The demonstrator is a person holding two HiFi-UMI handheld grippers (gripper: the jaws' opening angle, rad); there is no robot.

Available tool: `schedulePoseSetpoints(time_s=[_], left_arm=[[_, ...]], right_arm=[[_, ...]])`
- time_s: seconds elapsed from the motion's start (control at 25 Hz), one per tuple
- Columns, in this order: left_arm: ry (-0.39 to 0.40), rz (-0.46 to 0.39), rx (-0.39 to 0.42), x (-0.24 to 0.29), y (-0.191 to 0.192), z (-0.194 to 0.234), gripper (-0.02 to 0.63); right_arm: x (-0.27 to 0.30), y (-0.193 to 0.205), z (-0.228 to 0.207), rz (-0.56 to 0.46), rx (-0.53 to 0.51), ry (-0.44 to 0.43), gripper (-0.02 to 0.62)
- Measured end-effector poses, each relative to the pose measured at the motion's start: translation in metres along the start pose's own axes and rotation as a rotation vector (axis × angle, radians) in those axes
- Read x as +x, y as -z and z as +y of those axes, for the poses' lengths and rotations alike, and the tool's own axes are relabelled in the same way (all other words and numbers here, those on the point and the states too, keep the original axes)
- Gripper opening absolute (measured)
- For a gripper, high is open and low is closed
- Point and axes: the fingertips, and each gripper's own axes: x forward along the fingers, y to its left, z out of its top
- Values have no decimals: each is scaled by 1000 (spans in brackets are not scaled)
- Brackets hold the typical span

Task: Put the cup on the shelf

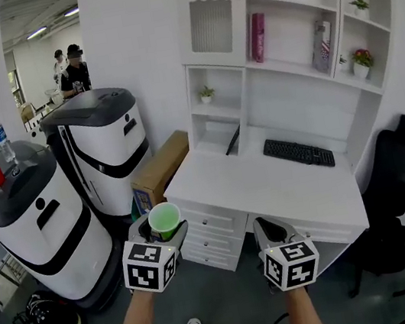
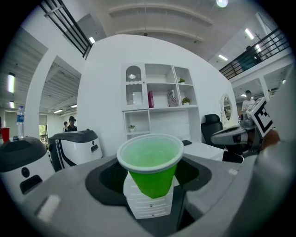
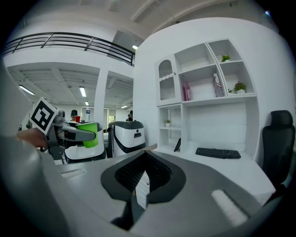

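Observation:
A green plastic cup [image 1: 165, 220] stands upright between the jaws of my left gripper [image 1: 158, 233], which is shut on it below the rim. The left gripper view shows the cup [image 2: 150, 163] empty and centred in the left gripper [image 2: 151, 181]. It hangs in the air just left of the white desk [image 1: 269, 188]. Behind the desk rises the white shelf unit [image 1: 291, 68], holding a pink bottle [image 1: 257, 37] and small plants. My right gripper [image 1: 271, 237] hovers before the desk's front edge. In its own view the right gripper [image 3: 142, 183] is shut and holds nothing.
Two white-and-black machines [image 1: 105, 147] [image 1: 30, 219] stand at the left, with a cardboard box [image 1: 159, 169] beside the desk. A keyboard [image 1: 298, 153] lies on the desk. A black office chair [image 1: 397, 189] is at the right. People [image 1: 73, 67] stand far back.

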Motion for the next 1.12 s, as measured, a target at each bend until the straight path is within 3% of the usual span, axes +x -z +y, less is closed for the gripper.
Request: schedulePoseSetpoints(time_s=[0.6,1.12], left_arm=[[99,-11,5,118,-28,83,312],[164,-17,-2,184,-35,131,312]], right_arm=[[128,-48,-17,13,-2,68,26],[194,-64,-27,31,-5,132,25]])
